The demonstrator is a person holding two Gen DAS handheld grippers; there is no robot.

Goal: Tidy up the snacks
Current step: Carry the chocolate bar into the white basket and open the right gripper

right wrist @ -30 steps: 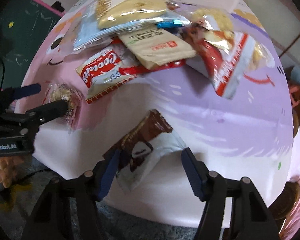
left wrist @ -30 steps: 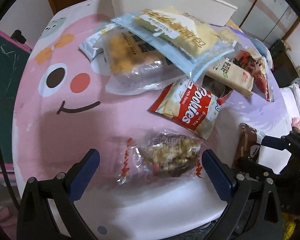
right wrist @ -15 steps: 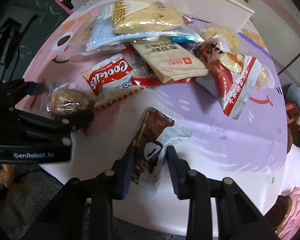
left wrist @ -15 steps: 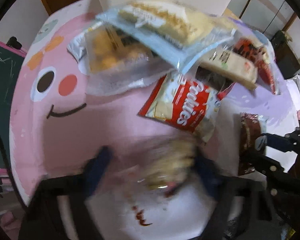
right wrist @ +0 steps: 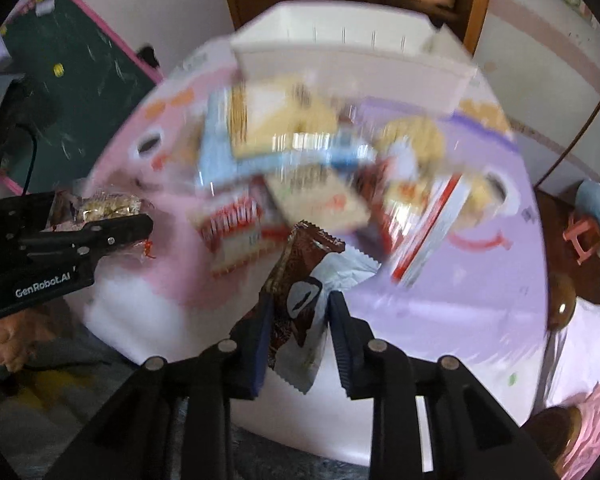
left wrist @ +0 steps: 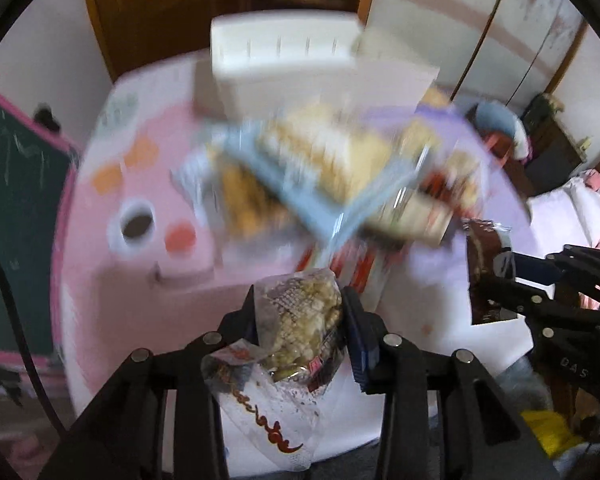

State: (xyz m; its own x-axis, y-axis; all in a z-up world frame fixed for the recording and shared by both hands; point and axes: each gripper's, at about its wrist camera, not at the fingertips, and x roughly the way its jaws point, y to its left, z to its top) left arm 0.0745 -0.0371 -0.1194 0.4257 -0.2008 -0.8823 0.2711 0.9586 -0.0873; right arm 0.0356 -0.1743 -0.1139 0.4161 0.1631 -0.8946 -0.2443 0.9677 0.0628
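Nearest to each camera, black linkage bars and blue-padded fingers fill the lower part of the view. Beyond them a round table (left wrist: 112, 264) is seen, covered in a cloth printed pink on one side and lilac on the other, with a cartoon eye and an orange cheek spot. A heap of snack packets (right wrist: 300, 168) is spread across the middle of the table (all of it smeared by motion blur, so little lettering can be read); a pale blue bag of yellow cake, a red-and-white cookie bag and a beige packet can be made out. Behind the heap a white plastic bin (left wrist: 284, 46) stands at the far edge, before a brown wooden door. A green chalkboard with a pink frame (right wrist: 72, 80) is seen off the table's left side.

A clear-wrapped puffed grain cake (left wrist: 300, 320), pale and knobbly with red script on its wrapper, is held up off the table, between the fingers of the left gripper (left wrist: 300, 312). The jaws are closing and the pads are pressed against both sides of it.

A brown chocolate snack packet (right wrist: 300, 300), with a pale blue-white panel and serrated ends, is likewise held above the cloth, upright between the fingers of the right gripper (right wrist: 298, 320). These jaws too are closing, drawn narrow and pinching the packet at its lower half.

A bare foot (right wrist: 8, 344) is visible on the floor below the left gripper.
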